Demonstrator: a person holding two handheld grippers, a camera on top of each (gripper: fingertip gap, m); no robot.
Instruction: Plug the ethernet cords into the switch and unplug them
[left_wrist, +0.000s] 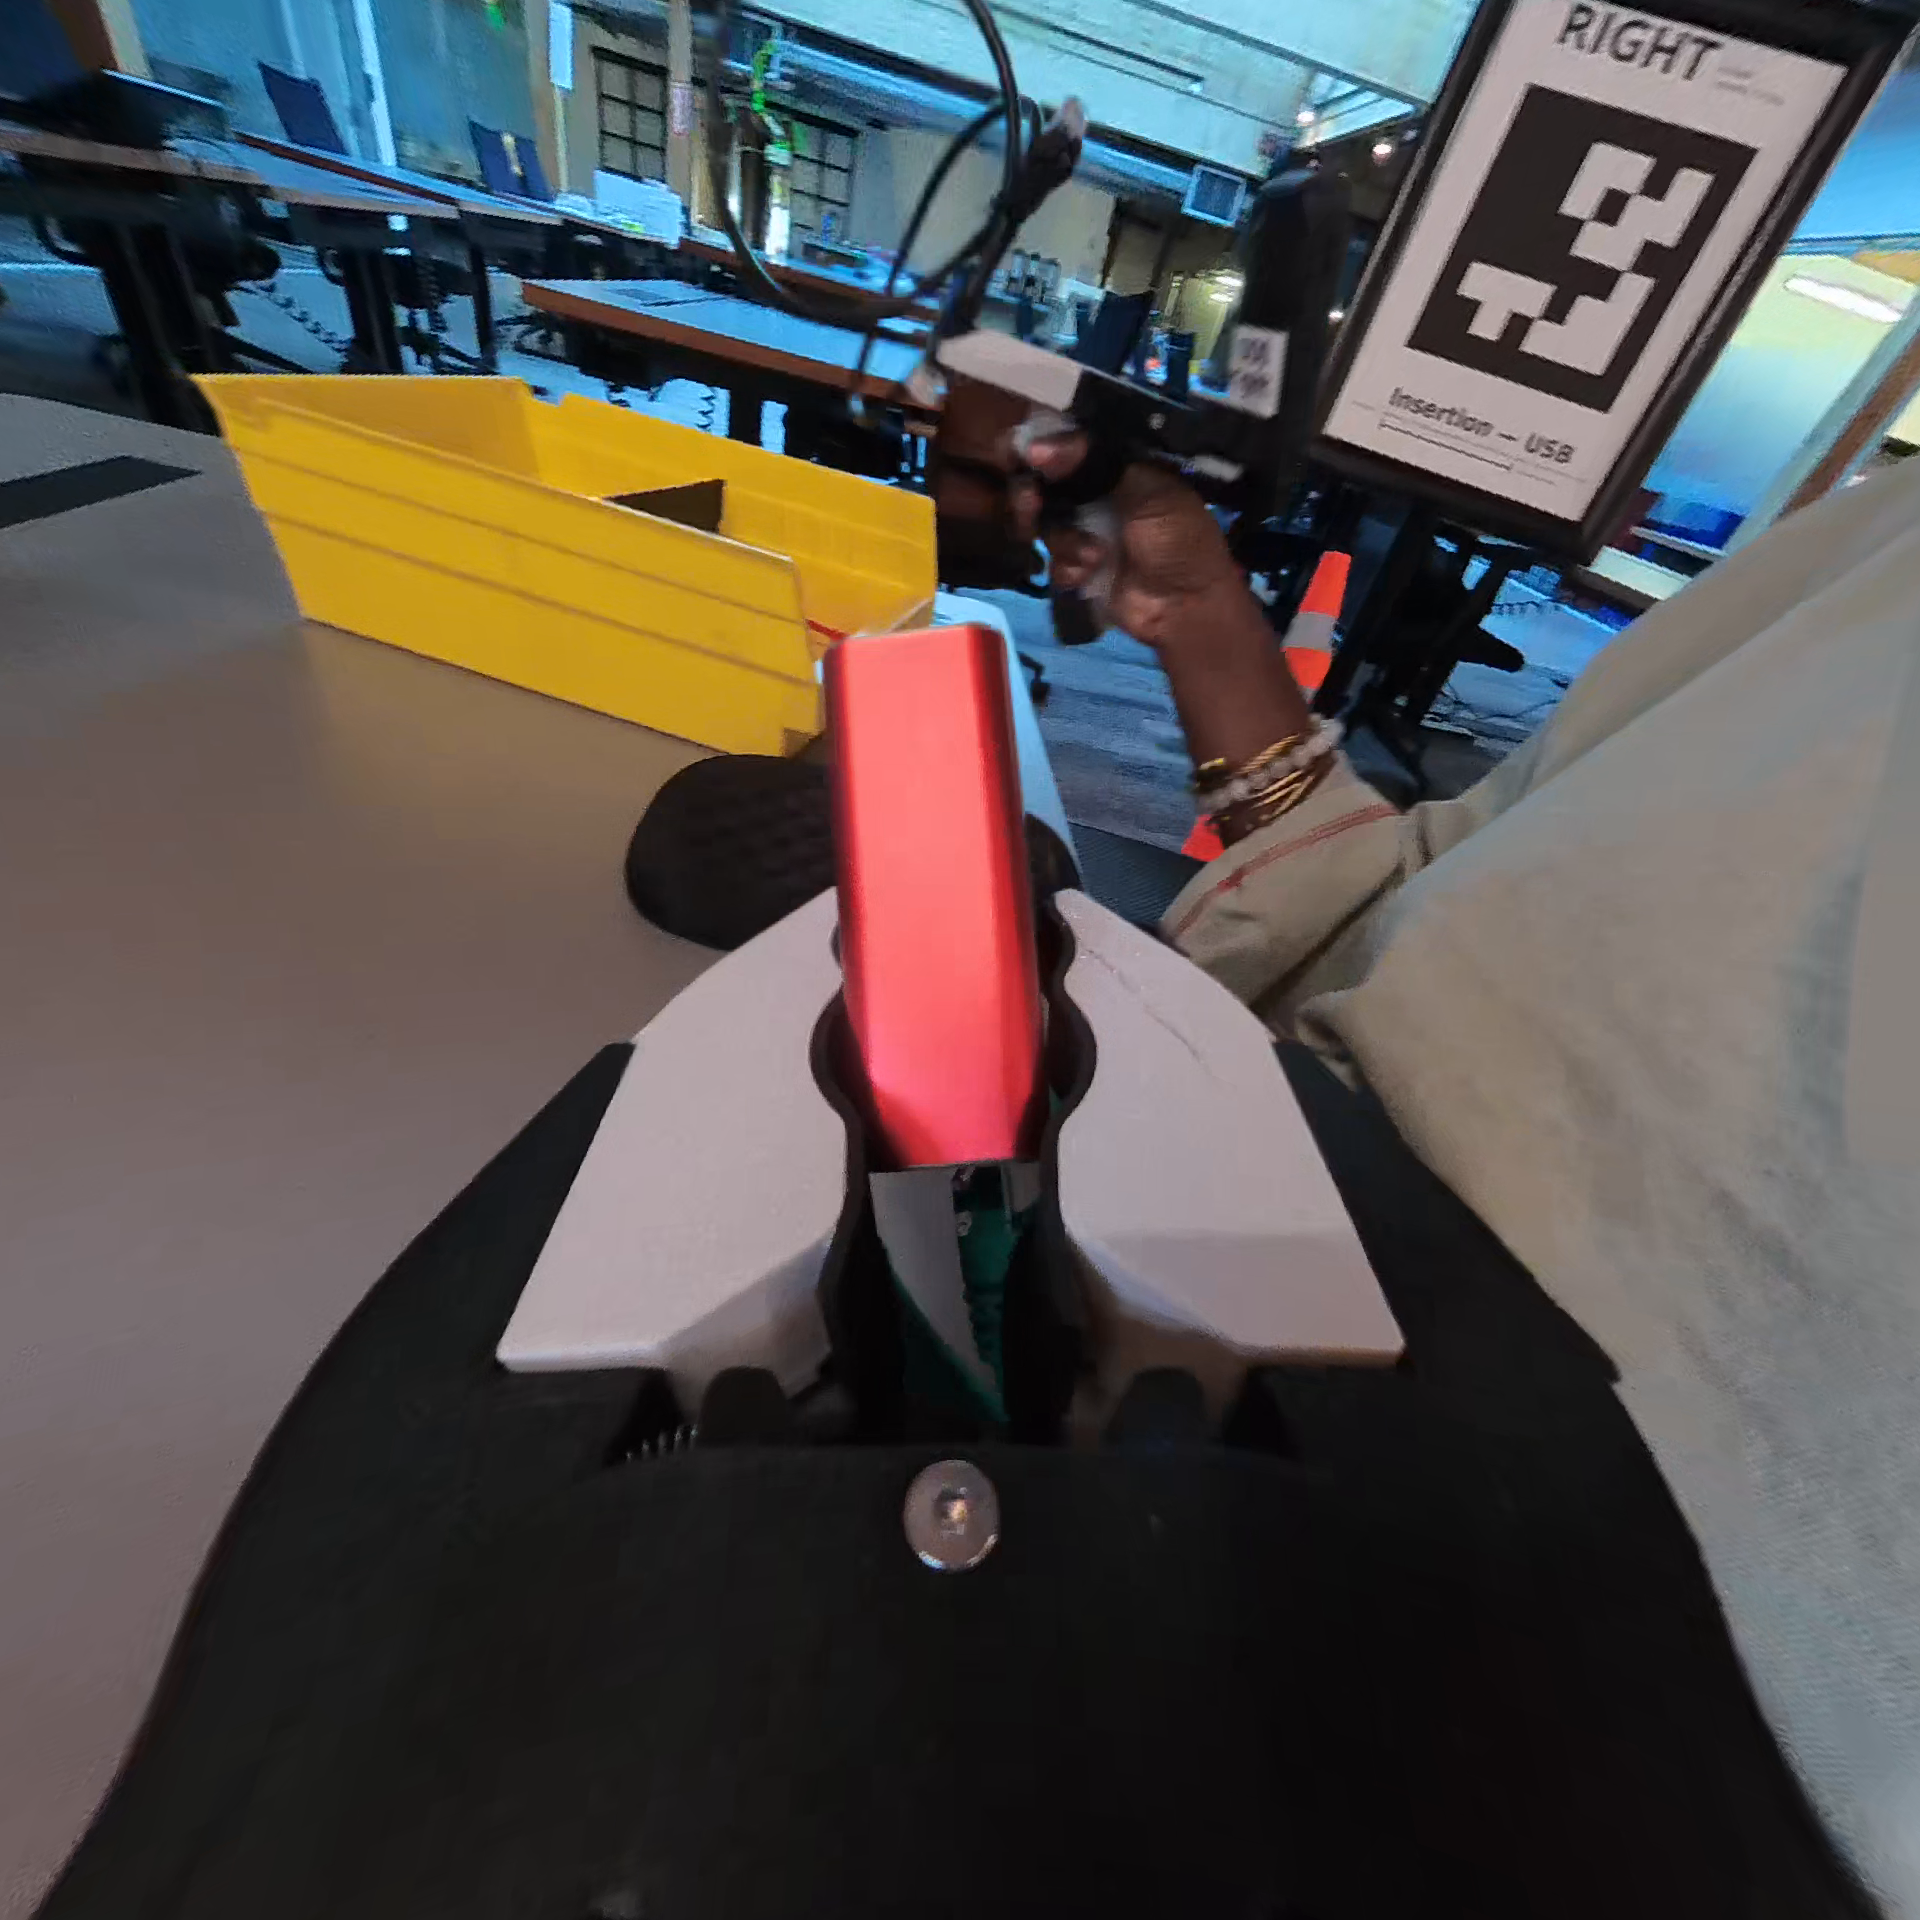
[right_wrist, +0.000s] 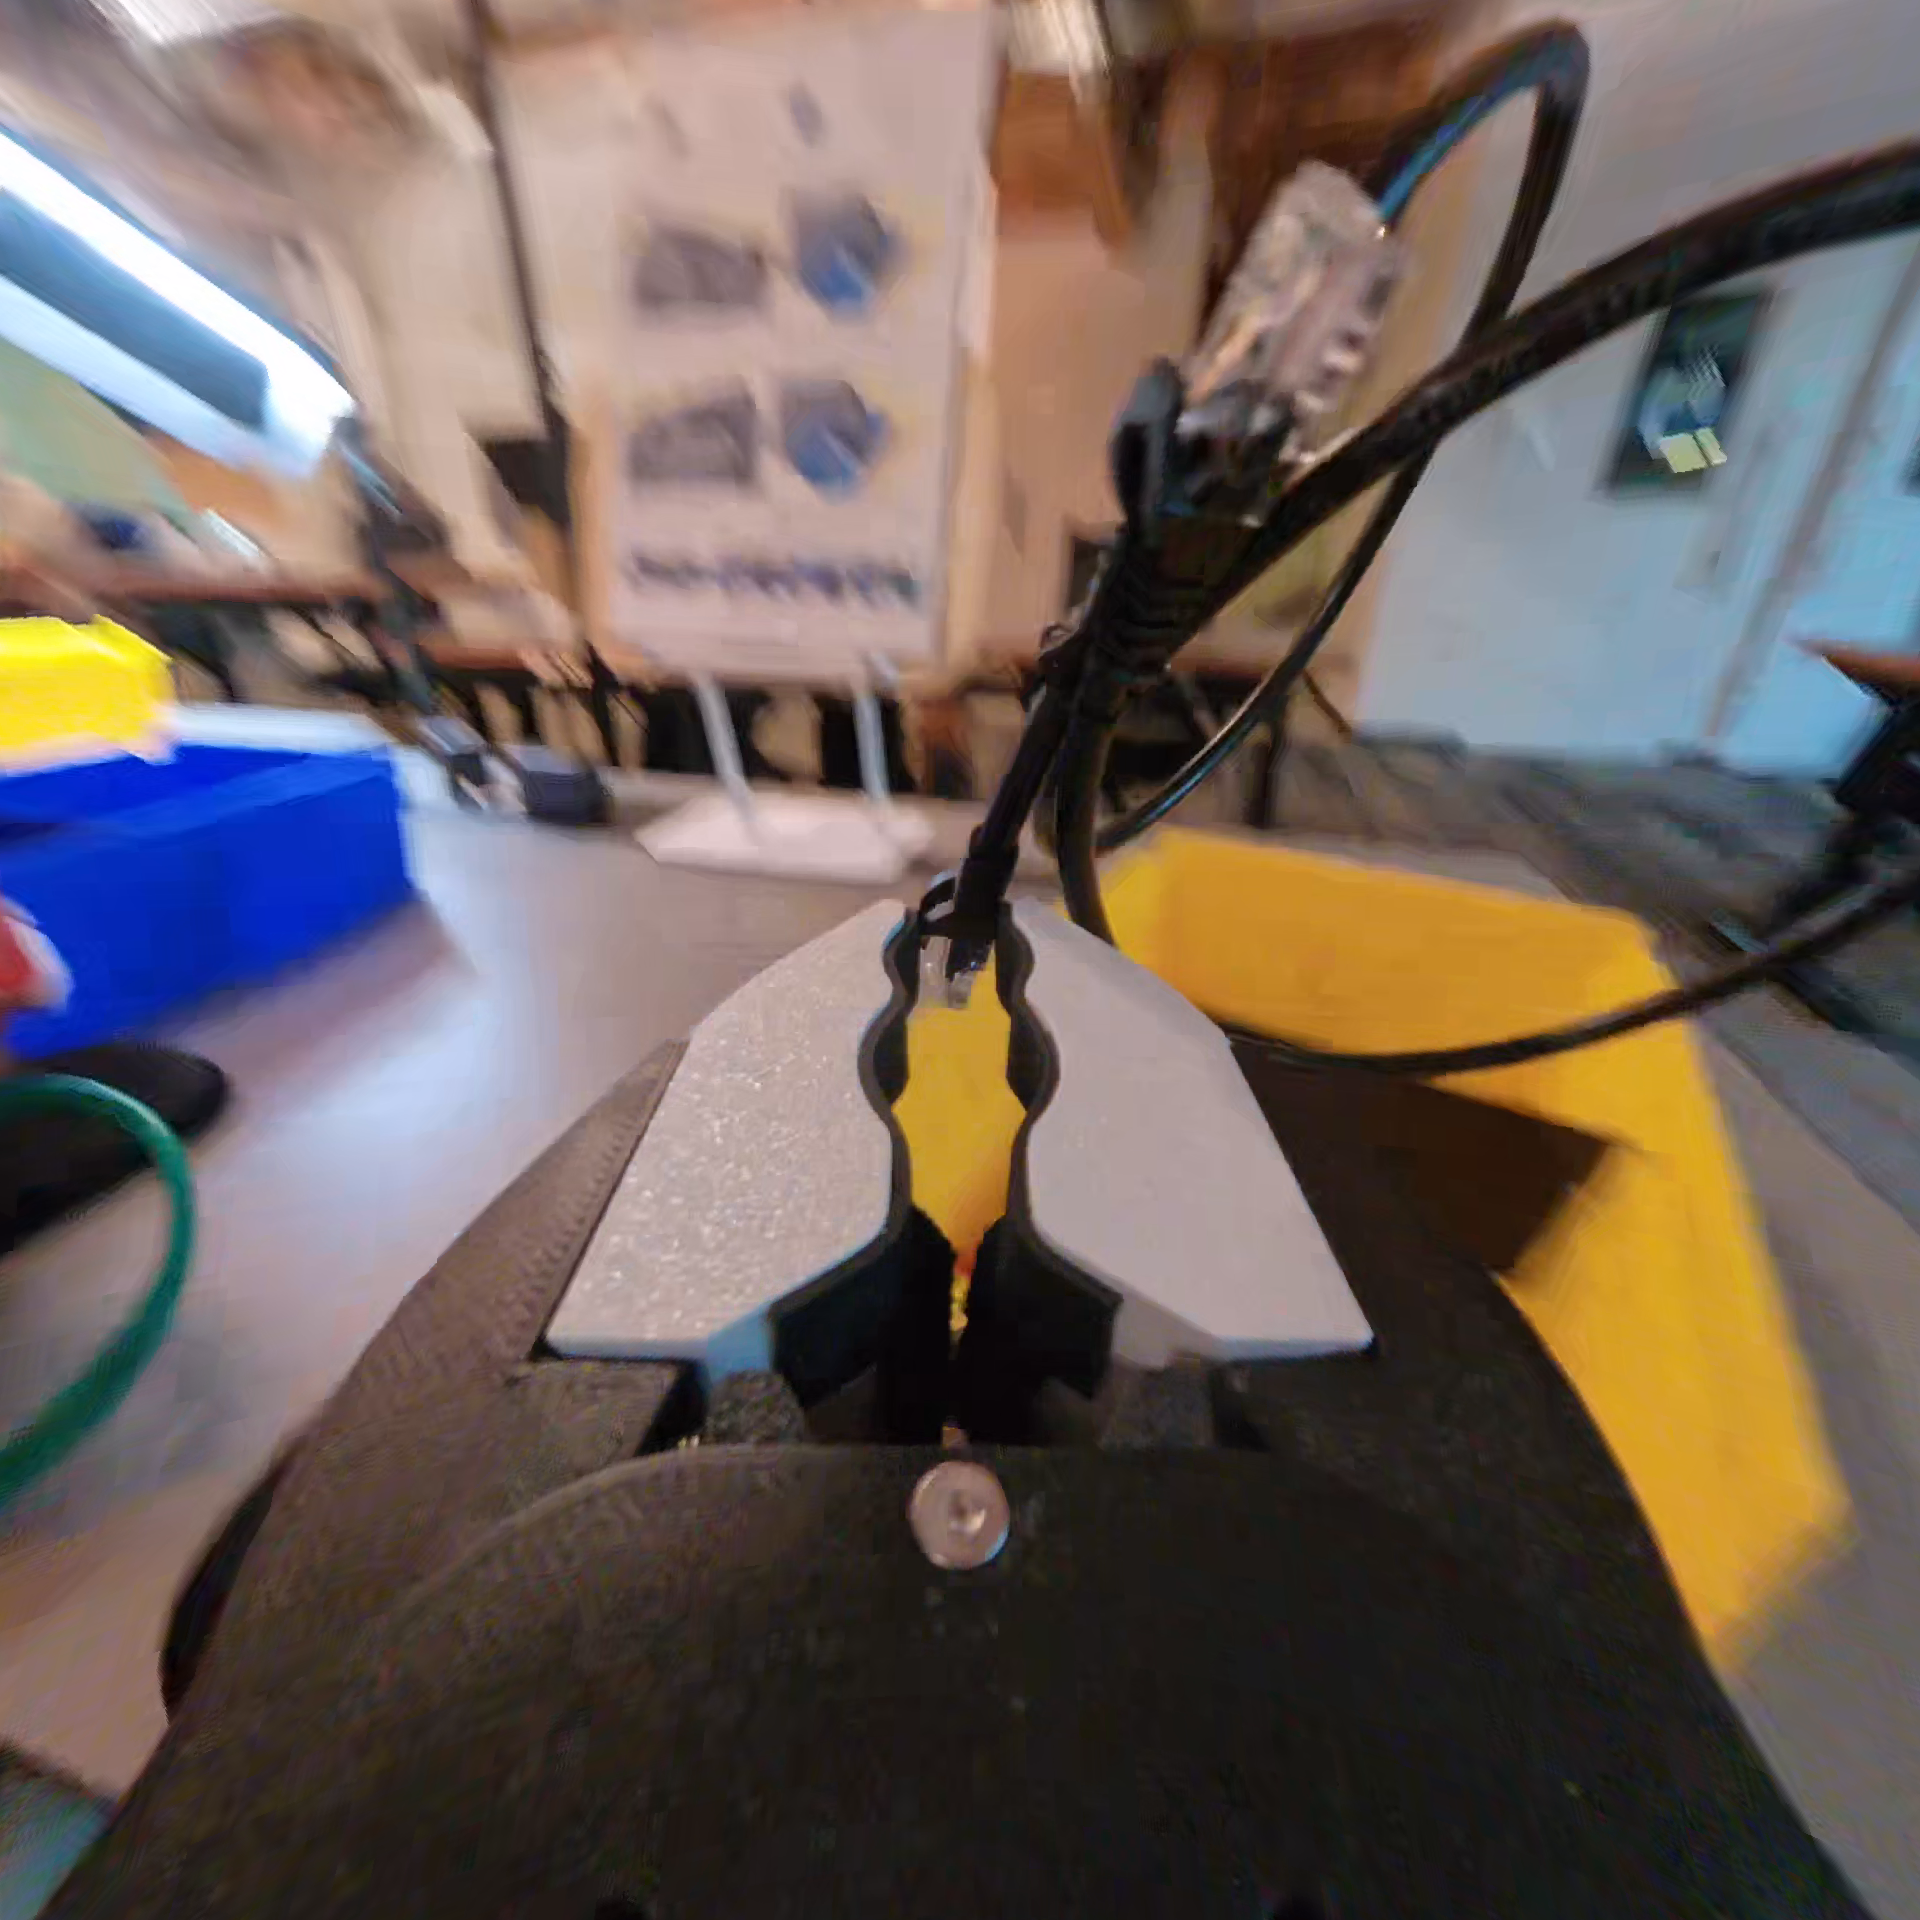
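My left gripper (left_wrist: 945, 914) is shut on the red metal switch (left_wrist: 925, 883), which stands up between the fingers. A green cord (left_wrist: 982, 1288) runs from the switch's near end down into the gripper's base. My right gripper (right_wrist: 954, 920) is shut on the black ethernet cord (right_wrist: 1081, 665), pinching its clear plug (right_wrist: 951, 971) at the fingertips. The cord loops upward and its other clear plug (right_wrist: 1299, 301) hangs in the air. In the left wrist view the right gripper (left_wrist: 1013, 374), held by a hand, is raised beyond the switch with the black cord (left_wrist: 997, 156) looping above it.
A yellow bin (left_wrist: 540, 540) sits on the grey table (left_wrist: 260, 831); it also lies below my right gripper (right_wrist: 1403, 966). A blue bin (right_wrist: 208, 831) and a green cord loop (right_wrist: 156, 1247) are at the left. A black textured pad (left_wrist: 727, 842) lies behind the switch. A framed marker sign (left_wrist: 1579, 249) stands at the right.
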